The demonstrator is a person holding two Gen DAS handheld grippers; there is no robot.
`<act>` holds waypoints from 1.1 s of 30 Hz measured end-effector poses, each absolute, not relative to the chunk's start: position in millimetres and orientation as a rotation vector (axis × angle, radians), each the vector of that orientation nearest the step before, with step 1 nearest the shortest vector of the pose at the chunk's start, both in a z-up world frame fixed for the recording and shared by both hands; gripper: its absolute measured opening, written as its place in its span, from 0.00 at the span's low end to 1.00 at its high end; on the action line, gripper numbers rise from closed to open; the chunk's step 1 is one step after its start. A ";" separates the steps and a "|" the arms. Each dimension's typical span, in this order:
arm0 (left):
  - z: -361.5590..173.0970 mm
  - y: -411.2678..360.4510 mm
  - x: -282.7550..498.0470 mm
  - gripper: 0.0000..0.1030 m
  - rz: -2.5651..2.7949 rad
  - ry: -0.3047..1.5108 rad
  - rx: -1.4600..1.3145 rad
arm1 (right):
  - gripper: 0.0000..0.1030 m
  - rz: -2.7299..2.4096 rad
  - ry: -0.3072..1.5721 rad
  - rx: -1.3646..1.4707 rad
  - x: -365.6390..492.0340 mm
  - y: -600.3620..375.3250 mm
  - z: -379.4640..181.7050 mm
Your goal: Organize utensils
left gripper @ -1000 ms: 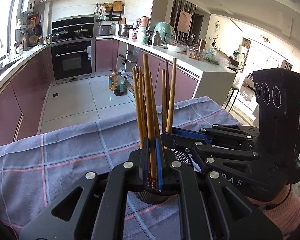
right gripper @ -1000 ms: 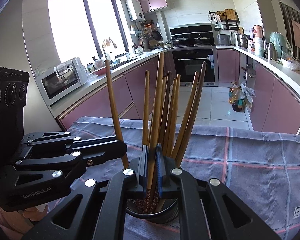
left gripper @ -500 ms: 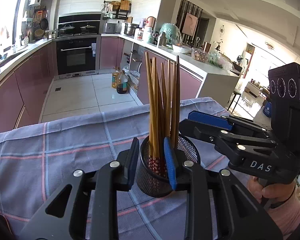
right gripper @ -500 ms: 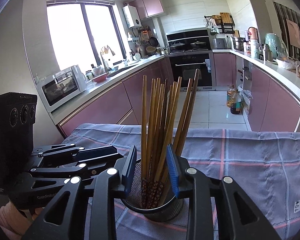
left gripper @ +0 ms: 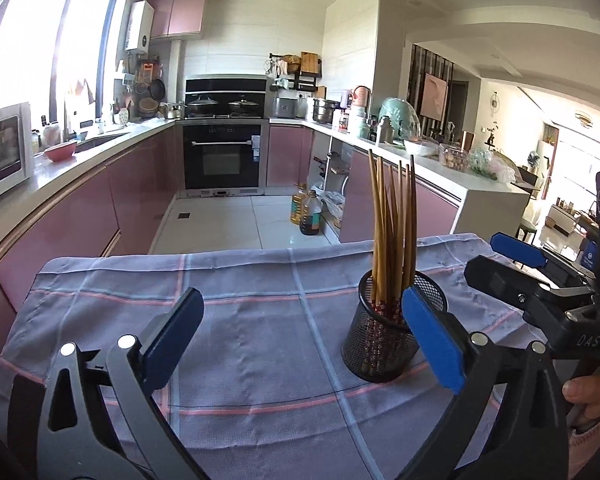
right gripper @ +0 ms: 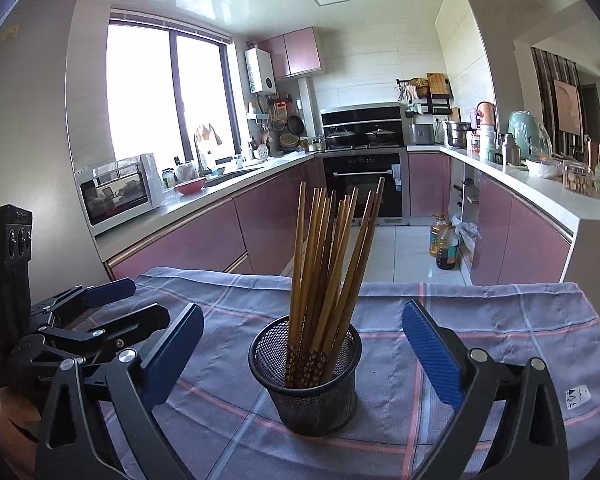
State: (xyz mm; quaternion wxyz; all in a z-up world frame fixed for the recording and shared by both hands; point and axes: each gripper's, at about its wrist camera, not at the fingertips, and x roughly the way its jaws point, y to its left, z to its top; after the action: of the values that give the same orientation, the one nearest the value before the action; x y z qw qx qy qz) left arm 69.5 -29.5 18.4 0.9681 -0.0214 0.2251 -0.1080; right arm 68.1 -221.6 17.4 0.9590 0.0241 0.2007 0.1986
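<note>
With their jaws having just spread wide and nothing between them, the left hand-held gripper point(left gripper: 300, 326) and right hand-held gripper point(right gripper: 302, 344) should draw straight back from the chopsticks point(right gripper: 328, 264), upright in the mesh holder point(right gripper: 306, 376) mid-counter point(right gripper: 500, 320), without nudging it.

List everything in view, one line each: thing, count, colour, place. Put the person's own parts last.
chopsticks: a bundle, count unclear, brown wood with patterned dark ends, upright in the holder
mesh holder: one, black, on the cloth
tablecloth: one, grey-blue with pink and pale lines, over the table
oven: one, black, built in at the far wall
microwave: one, white, counter under the window
oil bottles: two, amber and dark, on the floor
left gripper: one, black with blue pads, open, nothing between the jaws
right gripper: one, black with blue pads, open, holder between the jaws, apart from both pads
hand: one, on the right gripper's handle
</note>
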 end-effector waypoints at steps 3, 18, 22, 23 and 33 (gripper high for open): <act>18.9 -23.1 57.5 0.95 -0.181 0.432 -0.044 | 0.93 0.391 0.397 0.044 60.5 -217.6 13.0; 30.2 1.4 4.1 0.95 -0.038 0.289 -0.068 | 0.93 0.330 0.283 -0.006 23.0 -205.8 10.5; 32.1 3.6 -8.4 0.95 -0.028 0.258 -0.068 | 0.93 0.325 0.274 -0.004 20.6 -204.9 10.8; 32.5 3.6 -11.2 0.95 -0.028 0.252 -0.066 | 0.93 0.327 0.272 -0.002 20.3 -204.8 11.2; 38.1 -0.6 -22.4 0.95 -0.028 0.232 -0.048 | 0.93 0.323 0.265 0.002 14.2 -204.4 9.6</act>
State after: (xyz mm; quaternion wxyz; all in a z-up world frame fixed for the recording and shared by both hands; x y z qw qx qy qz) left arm -22.4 -0.6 38.1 0.9929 -0.0240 0.1156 -0.0138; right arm 14.2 -204.4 9.6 0.9782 0.0008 0.1318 0.1602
